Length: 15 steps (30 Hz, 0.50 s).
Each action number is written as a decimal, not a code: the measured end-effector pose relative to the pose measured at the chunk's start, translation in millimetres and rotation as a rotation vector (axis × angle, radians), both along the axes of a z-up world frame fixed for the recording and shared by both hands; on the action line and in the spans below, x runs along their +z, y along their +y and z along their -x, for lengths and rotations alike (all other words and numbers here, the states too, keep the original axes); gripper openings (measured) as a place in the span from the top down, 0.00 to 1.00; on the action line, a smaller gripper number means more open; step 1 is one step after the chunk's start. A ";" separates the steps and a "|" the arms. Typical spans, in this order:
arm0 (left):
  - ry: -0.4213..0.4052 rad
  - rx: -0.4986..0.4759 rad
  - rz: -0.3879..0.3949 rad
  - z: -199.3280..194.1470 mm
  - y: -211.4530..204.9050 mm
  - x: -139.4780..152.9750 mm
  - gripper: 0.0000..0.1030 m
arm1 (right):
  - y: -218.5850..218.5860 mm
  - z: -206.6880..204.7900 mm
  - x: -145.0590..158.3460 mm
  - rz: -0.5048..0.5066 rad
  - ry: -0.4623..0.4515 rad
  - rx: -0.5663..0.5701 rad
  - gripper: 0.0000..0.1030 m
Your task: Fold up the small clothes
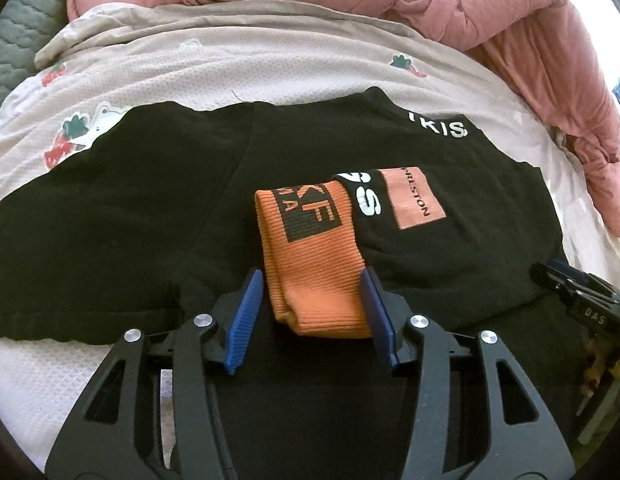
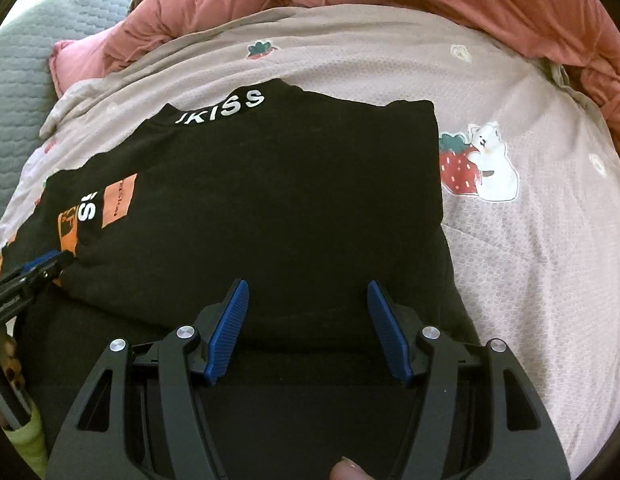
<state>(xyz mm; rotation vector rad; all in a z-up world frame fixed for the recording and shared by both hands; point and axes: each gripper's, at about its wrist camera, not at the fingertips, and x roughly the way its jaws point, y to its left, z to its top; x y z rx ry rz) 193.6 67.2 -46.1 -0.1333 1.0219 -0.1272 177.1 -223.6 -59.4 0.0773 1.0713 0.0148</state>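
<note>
Bed surface: pale pink sheet (image 2: 522, 248) with strawberry-and-bear prints, a bunched pink quilt (image 1: 510, 20) along its far edge, grey quilted cover (image 1: 14, 52) at the far left corner.

Black garment (image 2: 270, 200) lies spread on the sheet, partly folded, white lettering near its far edge. Right side edge runs straight, just beside the bear print (image 2: 492, 164). Orange ribbed cuff (image 1: 314, 264) is laid over the black cloth, next to an orange patch (image 1: 414, 200) and white letters.

Left gripper (image 1: 312, 316): jaws apart, one blue pad on each side of the cuff's near end; the right pad looks to touch the cuff's edge, the left stands just clear. Nothing clamped.

Right gripper (image 2: 308, 330): jaws apart, over the near edge of the black cloth, no fold held between the pads. Contact with the cloth cannot be told.

A fingertip (image 2: 348, 470) shows at the bottom of the right wrist view.
</note>
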 end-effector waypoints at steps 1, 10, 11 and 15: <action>-0.002 -0.001 0.005 1.1 1.3 0.5 0.58 | 0.7 0.3 1.0 0.003 -0.001 0.001 0.41; -0.019 0.002 0.004 9.3 7.4 11.7 0.46 | 8.0 6.5 18.0 -0.019 -0.030 0.023 0.36; -0.024 0.002 0.007 11.2 8.9 13.3 0.45 | 9.2 7.4 20.3 -0.023 -0.035 0.027 0.36; -0.036 -0.001 0.013 17.2 11.8 18.3 0.42 | 14.7 10.2 29.1 -0.029 -0.056 0.043 0.31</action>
